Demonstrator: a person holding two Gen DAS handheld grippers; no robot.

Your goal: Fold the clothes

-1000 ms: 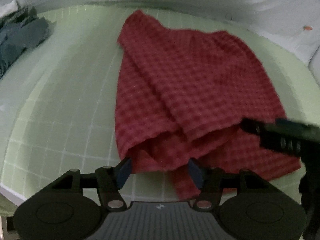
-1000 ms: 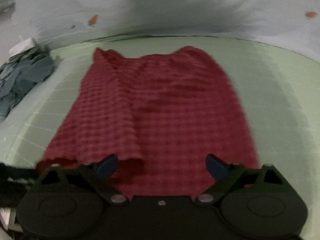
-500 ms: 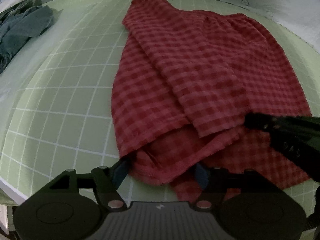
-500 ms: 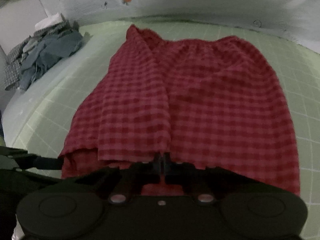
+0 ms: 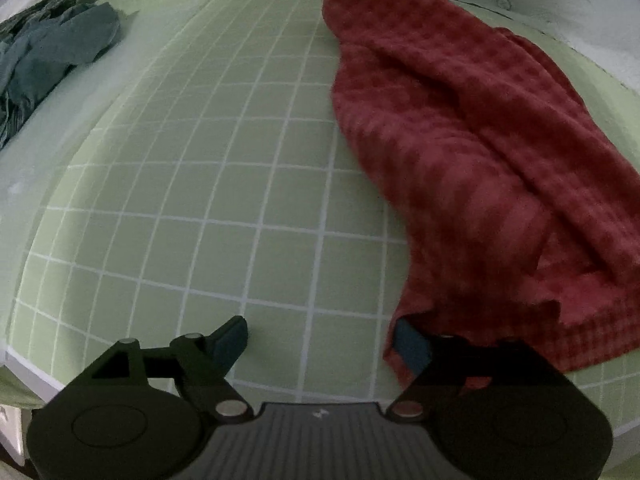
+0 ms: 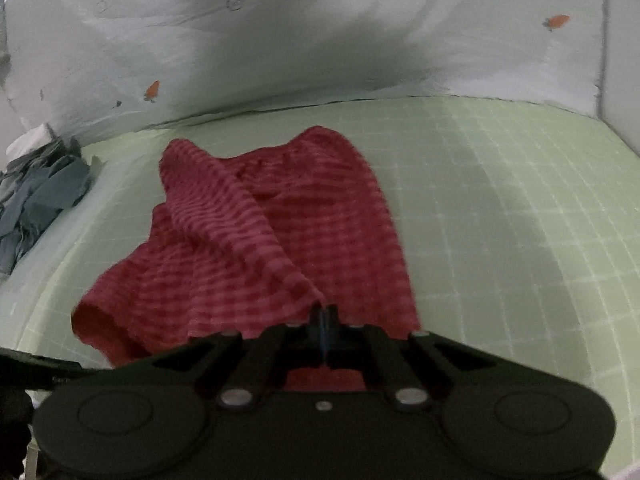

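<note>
A red checked garment (image 5: 472, 152) lies on the green gridded mat (image 5: 224, 184), now at the right of the left wrist view. My left gripper (image 5: 320, 342) is open and empty; its right finger touches the garment's near hem. In the right wrist view my right gripper (image 6: 323, 316) is shut on the near hem of the red garment (image 6: 280, 240) and lifts a ridge of cloth off the mat (image 6: 500, 216). The far waistband end rests on the mat.
A pile of grey-blue clothes (image 5: 44, 56) lies at the far left of the mat; it also shows in the right wrist view (image 6: 36, 200). A pale wall (image 6: 320, 40) with small orange marks stands behind the mat. The mat's near edge (image 5: 24, 364) is at lower left.
My right gripper closed on the garment's near hem and lifted it. My left gripper stayed open and shifted left, so the garment now sits to its right.
</note>
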